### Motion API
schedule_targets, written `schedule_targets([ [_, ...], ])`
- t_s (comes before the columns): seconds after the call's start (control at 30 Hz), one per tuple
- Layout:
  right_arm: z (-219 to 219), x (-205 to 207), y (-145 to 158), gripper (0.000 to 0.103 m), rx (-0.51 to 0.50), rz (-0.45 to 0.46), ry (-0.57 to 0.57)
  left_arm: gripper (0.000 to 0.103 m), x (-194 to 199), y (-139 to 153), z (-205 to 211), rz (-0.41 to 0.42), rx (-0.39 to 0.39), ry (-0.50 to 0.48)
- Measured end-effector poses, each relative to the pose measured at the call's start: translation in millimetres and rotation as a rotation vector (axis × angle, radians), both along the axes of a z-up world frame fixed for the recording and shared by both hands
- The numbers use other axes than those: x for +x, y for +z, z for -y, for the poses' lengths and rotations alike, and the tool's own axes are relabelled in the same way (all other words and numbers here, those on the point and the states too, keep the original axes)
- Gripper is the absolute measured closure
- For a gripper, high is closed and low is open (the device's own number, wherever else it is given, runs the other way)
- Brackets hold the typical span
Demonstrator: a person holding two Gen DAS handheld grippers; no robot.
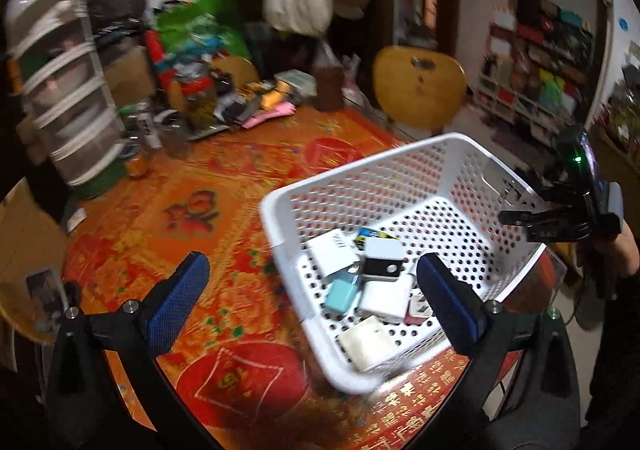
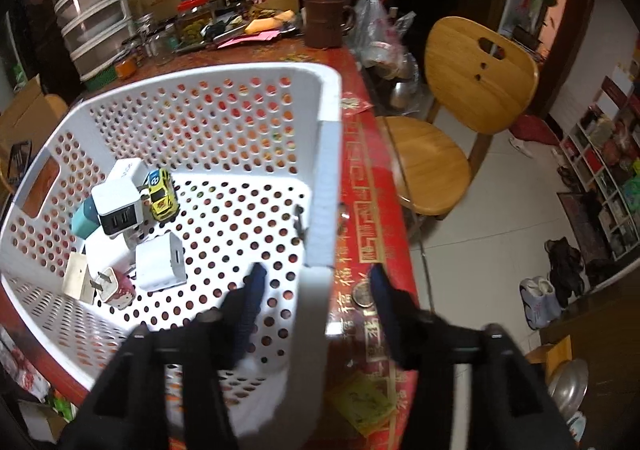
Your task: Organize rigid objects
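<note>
Left tool (image 1: 312,298) spread wide, empty — right tool (image 2: 316,298) parted, straddling the basket (image 2: 326,186) wall, not pinching.

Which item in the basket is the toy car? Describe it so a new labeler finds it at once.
Find the white perforated basket on the red patterned tablecloth. Inside, a cluster of chargers lies in one corner; the toy car sits at the cluster's edge, against a white and black charger. It is the only yellow thing there, with wheels and windows, while its neighbours are plain blocks.
</note>
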State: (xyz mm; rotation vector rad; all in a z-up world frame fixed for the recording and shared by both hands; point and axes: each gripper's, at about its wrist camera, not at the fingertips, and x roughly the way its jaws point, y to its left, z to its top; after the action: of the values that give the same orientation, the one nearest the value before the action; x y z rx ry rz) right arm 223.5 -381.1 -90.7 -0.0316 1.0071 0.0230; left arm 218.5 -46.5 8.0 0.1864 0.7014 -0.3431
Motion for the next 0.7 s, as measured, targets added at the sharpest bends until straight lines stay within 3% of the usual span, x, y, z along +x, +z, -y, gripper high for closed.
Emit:
schedule_targets([
  [0.07,6.3,-10.9,10.0,0.039,-0.006,0.05,-0.03,0.001,-15.2,0.4,-13.9,0.025,-0.044,0.027],
  [0.23,19.5,-67.3,55.5,0.0,0.069,0.253,-0.089,0.001,-76.5,0.6,-34.7,0.198,-0.03,0.204],
  [0.37,7.9,-129.6,87.3,0.0,0.128,0.427,-0.049,0.001,-121.9,0.1,-28.7,0.239,-0.081,0.191],
  [0.53,-16.3,-196.1,109.8,0.0,0.136,0.548,-0.056,0.001,-164.3,-2.8,-6.1,0.206,-0.106,0.157],
  [0.7,-33.9,-215.3,101.5,0.0,0.16,0.473,-0.013,0.001,-186.0,-12.1,15.6,0.163,-0.077,0.181],
])
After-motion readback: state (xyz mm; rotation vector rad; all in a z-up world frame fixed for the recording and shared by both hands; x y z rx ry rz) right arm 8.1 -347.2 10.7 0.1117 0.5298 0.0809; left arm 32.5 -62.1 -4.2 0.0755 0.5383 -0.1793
